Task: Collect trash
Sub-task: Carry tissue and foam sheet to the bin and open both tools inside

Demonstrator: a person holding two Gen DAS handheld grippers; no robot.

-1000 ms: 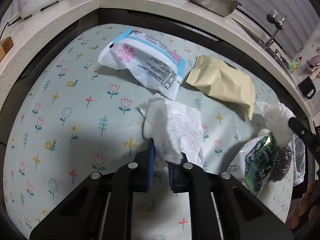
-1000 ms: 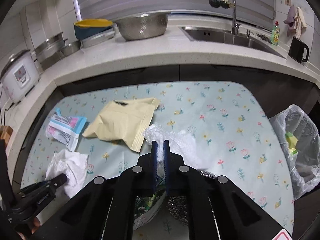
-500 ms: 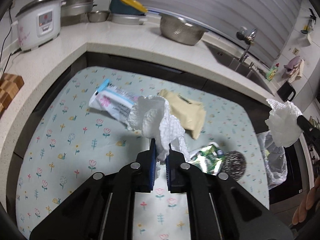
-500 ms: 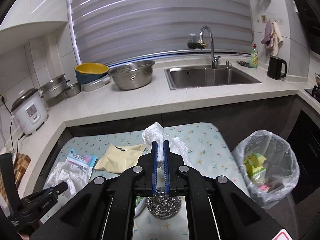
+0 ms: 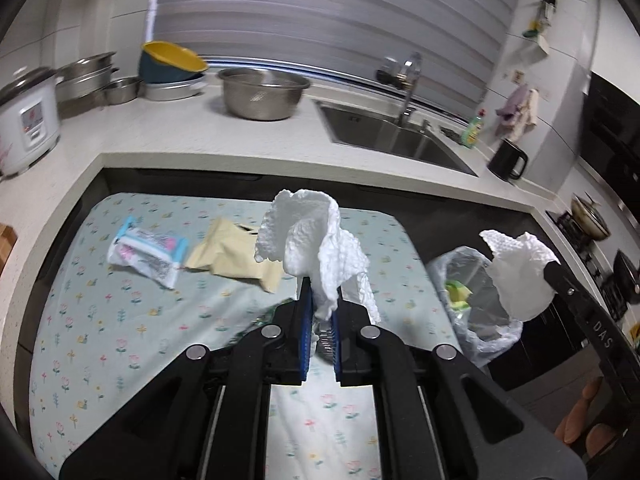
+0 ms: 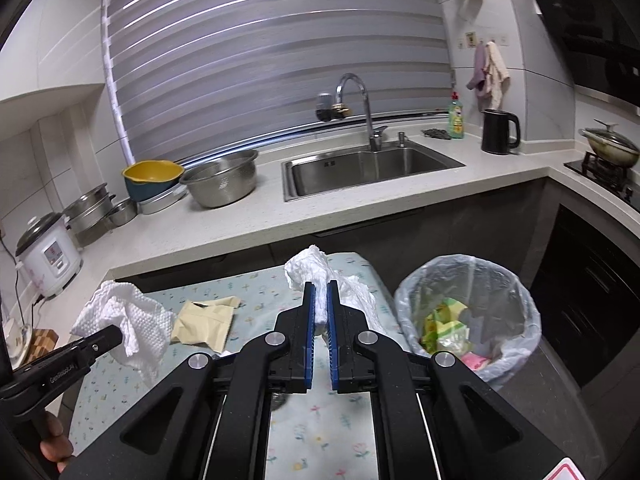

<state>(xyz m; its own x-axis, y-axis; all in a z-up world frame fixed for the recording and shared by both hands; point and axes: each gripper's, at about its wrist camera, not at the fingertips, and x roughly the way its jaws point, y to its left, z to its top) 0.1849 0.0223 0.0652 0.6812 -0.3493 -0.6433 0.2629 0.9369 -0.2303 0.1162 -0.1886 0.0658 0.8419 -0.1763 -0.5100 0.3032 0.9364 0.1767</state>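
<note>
My left gripper (image 5: 319,300) is shut on a crumpled white paper towel (image 5: 308,236) and holds it high above the flowered table (image 5: 100,320). My right gripper (image 6: 320,300) is shut on another crumpled white tissue (image 6: 312,268), held just left of the bin. The bin (image 6: 468,276), lined with a clear bag, stands off the table's right edge with some trash inside; it also shows in the left wrist view (image 5: 472,280). On the table lie a tan pouch (image 5: 228,256) and a blue-and-white wipes pack (image 5: 148,250).
An L-shaped counter (image 6: 248,224) wraps the table's back and left, with a steel colander (image 6: 224,180), sink (image 6: 368,168), kettle (image 6: 500,132) and rice cooker (image 6: 48,256). A stove with a pan (image 6: 608,148) is at the right.
Both grippers have risen from the table with their tissues and shifted right toward the bin. The green wrapper and steel scourer have dropped behind the left gripper.
</note>
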